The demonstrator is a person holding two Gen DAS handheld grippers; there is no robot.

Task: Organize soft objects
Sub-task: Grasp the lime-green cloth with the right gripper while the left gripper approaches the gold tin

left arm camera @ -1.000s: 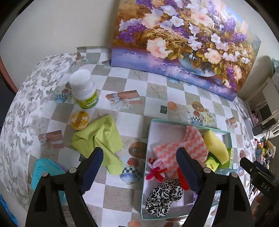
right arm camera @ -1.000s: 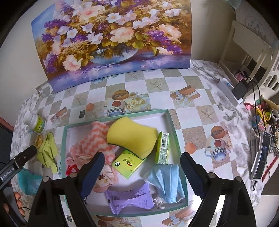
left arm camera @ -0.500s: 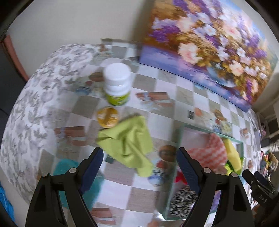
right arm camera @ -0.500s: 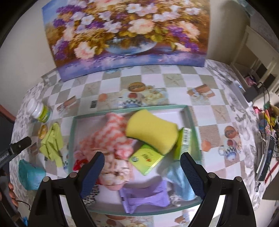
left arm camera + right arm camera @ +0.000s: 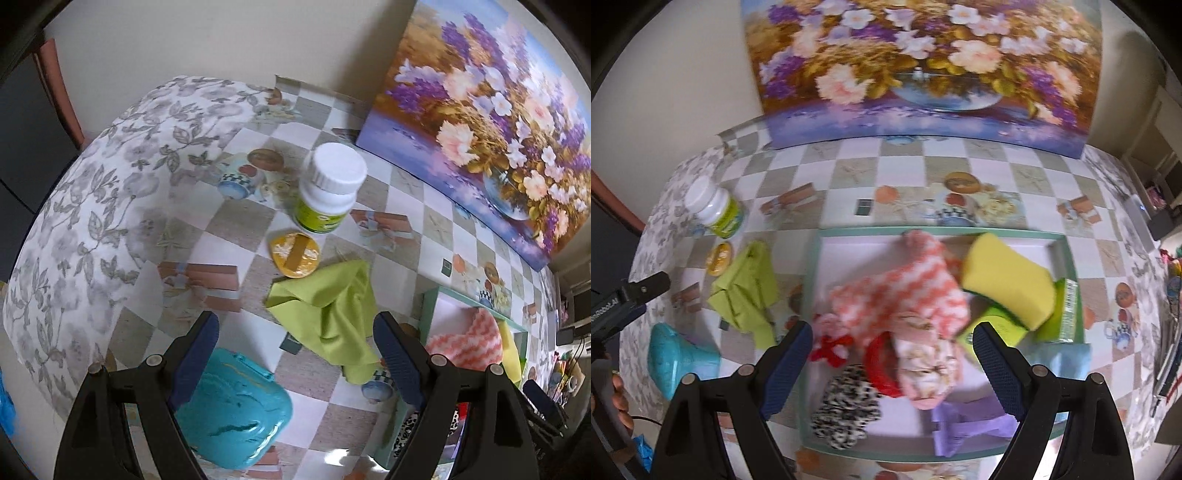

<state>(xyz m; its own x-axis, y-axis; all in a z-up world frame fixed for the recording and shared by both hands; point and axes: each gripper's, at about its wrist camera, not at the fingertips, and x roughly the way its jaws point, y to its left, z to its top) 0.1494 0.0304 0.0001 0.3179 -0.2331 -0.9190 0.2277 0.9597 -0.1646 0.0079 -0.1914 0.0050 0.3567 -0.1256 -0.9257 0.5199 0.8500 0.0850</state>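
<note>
- Cloth (image 5: pixel 332 314), lime green and crumpled, lies on the table (image 5: pixel 236 221) left of the tray (image 5: pixel 812 295), near a white bottle (image 5: pixel 328 188) and a teal case (image 5: pixel 232 410).
- Checkered oilcloth covers the table; a flower painting (image 5: pixel 923 66) leans on the wall.
- Left tongs (image 5: pixel 295 354) hover open and empty above the cloth.
- Right tongs (image 5: pixel 892 362) hang open and empty over the tray, which holds a pink towel (image 5: pixel 905 291), yellow sponge (image 5: pixel 1008 280) and scrunchie (image 5: pixel 846 406).

White lettering on the dark body of the left gripper (image 5: pixel 626 299), at the right wrist view's left edge, reads partly "Robot.AI". The print on the green-labelled bottle (image 5: pixel 327 192) and green boxes (image 5: pixel 995 326) is too blurred to read.
</note>
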